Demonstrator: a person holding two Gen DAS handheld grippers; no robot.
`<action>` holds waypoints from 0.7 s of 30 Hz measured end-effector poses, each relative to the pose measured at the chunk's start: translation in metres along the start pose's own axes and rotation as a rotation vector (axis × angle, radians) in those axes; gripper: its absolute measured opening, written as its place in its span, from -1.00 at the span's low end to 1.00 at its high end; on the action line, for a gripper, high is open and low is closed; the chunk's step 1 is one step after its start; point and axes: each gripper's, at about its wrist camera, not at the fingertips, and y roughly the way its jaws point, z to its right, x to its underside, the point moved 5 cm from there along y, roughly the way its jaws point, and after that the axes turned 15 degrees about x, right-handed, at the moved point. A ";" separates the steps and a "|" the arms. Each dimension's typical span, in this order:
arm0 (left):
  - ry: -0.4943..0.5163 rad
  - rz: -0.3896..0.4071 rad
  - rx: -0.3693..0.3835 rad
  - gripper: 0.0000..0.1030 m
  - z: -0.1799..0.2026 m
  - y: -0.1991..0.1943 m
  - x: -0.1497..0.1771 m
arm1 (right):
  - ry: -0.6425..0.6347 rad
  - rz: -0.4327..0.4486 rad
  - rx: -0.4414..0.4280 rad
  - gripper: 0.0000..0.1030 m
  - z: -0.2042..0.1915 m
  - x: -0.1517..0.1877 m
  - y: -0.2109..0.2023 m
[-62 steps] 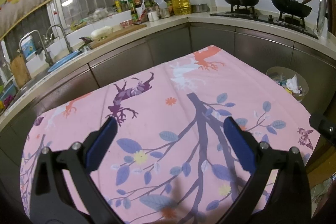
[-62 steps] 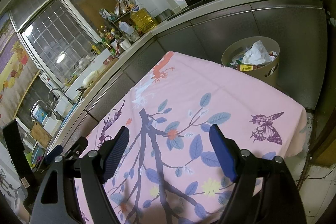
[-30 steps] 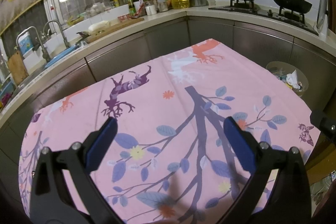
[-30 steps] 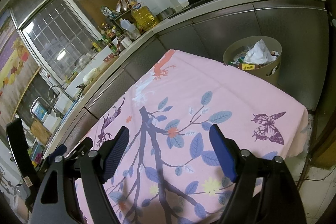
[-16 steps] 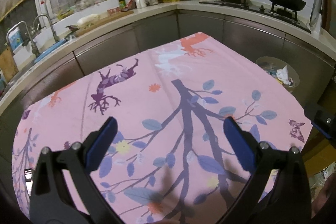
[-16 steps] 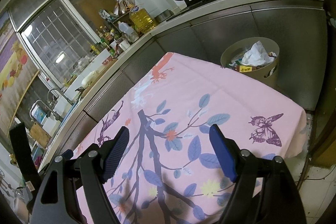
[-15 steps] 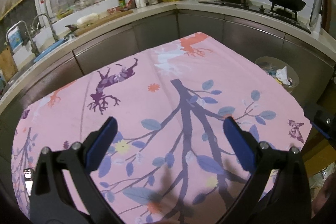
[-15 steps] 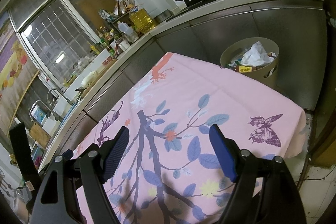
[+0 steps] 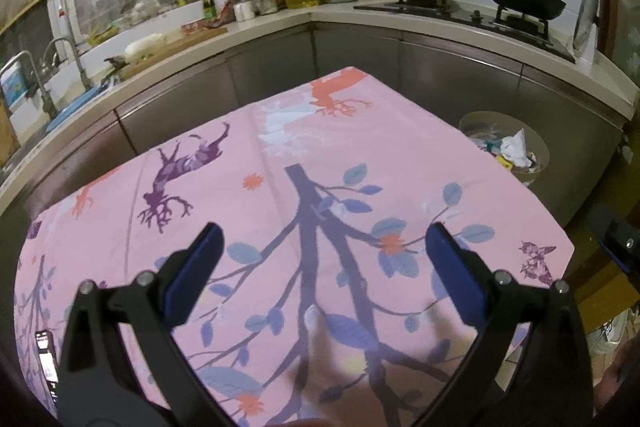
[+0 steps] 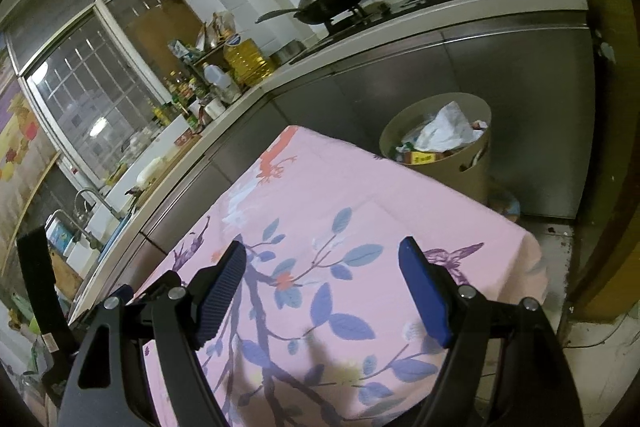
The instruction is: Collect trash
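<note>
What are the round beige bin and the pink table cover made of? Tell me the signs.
Round beige bin: probably matte plastic; smooth, even wall with a cut-out handle slot, no gloss. Pink floral table cover: looks like thin matte woven cloth; fold creases show and its edge drapes softly over the table.
</note>
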 end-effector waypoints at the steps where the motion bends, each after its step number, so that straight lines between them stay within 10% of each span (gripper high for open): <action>1: 0.008 0.001 0.001 0.88 0.003 0.001 -0.003 | 0.003 -0.002 0.001 0.47 0.002 0.000 0.001; 21: 0.036 0.013 -0.020 0.88 0.013 0.013 -0.026 | 0.020 -0.025 -0.018 0.47 0.014 -0.006 0.012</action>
